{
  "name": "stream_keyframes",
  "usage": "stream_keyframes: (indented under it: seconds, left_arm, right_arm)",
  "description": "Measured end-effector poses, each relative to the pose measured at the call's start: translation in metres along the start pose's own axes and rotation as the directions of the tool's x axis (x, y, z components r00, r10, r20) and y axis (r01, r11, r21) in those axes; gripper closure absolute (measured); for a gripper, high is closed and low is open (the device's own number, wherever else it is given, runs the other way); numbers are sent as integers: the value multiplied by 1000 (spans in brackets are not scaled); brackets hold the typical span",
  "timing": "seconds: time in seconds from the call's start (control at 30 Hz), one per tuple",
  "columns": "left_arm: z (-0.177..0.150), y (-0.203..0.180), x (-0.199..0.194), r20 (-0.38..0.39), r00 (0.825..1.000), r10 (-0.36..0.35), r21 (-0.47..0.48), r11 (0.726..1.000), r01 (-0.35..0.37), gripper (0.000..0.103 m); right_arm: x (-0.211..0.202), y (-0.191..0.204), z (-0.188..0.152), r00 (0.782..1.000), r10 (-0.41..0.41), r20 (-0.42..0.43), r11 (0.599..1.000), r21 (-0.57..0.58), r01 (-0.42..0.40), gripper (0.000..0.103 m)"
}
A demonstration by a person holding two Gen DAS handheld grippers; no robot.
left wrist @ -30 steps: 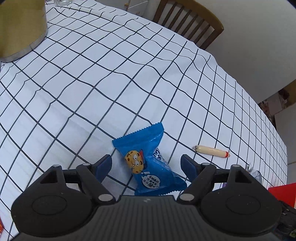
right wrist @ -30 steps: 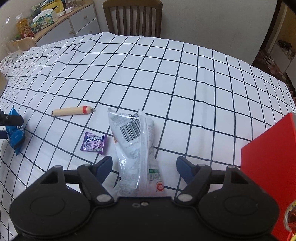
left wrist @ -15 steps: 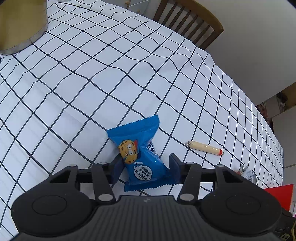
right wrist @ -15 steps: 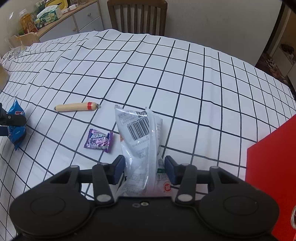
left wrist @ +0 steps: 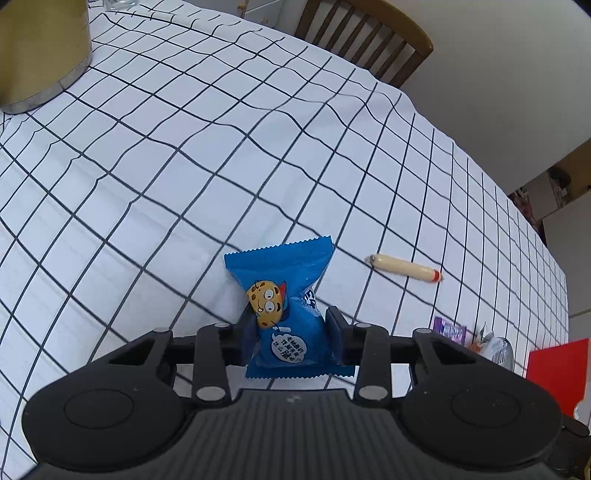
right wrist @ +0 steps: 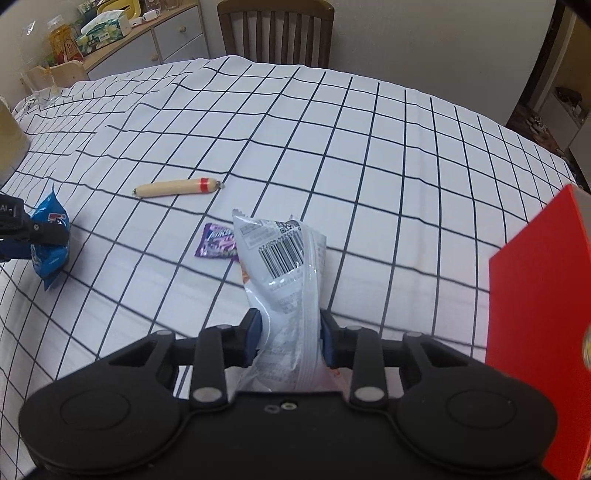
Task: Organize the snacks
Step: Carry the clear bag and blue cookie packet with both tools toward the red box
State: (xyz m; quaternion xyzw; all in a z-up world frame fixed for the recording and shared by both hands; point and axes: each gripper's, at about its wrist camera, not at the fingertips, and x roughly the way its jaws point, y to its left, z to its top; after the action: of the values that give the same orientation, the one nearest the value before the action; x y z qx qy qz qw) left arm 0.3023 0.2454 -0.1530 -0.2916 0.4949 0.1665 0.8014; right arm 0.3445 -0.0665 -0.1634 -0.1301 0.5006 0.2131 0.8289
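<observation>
I am pinching the blue cookie packet (left wrist: 286, 321) in my left gripper (left wrist: 291, 334), its two fingers (left wrist: 246, 334) pressing in on the packet's lower half from both sides while the crimped top edge is sticking out ahead of them. In the right wrist view the same packet (right wrist: 50, 243) is showing at the far left edge, with the left gripper (right wrist: 44, 233) clamping it.

I am squeezing the silver snack bag (right wrist: 286, 280) in my right gripper (right wrist: 290, 338), barcode side facing up, its neck bunching between the fingers (right wrist: 253, 336) and its sealed top pointing away from me.

Taking the silver snack bag as my landmark: the purple candy wrapper (right wrist: 218, 242) is lying just beside it on its left, partly tucked behind the bag's edge. The sausage stick (right wrist: 177, 187) is lying farther back and to the left of the bag, flat on the tabletop (right wrist: 369, 166), its red band toward the bag. The blue cookie packet is sitting well to the left of the bag. The red box (right wrist: 543, 325) is standing to the right of the bag, near it. A wooden chair (right wrist: 275, 31) is standing beyond the far edge of the checked tabletop, behind the bag.
</observation>
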Motion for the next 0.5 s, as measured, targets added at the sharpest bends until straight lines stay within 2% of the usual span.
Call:
stream_keyframes:
  seconds: [0.5]
  left_arm:
    - [-53, -25, -37, -5, 999, -31, 79, 996, 32, 65]
  right_arm:
    - [-69, -9, -35, 996, 70, 52, 996, 57, -73, 73]
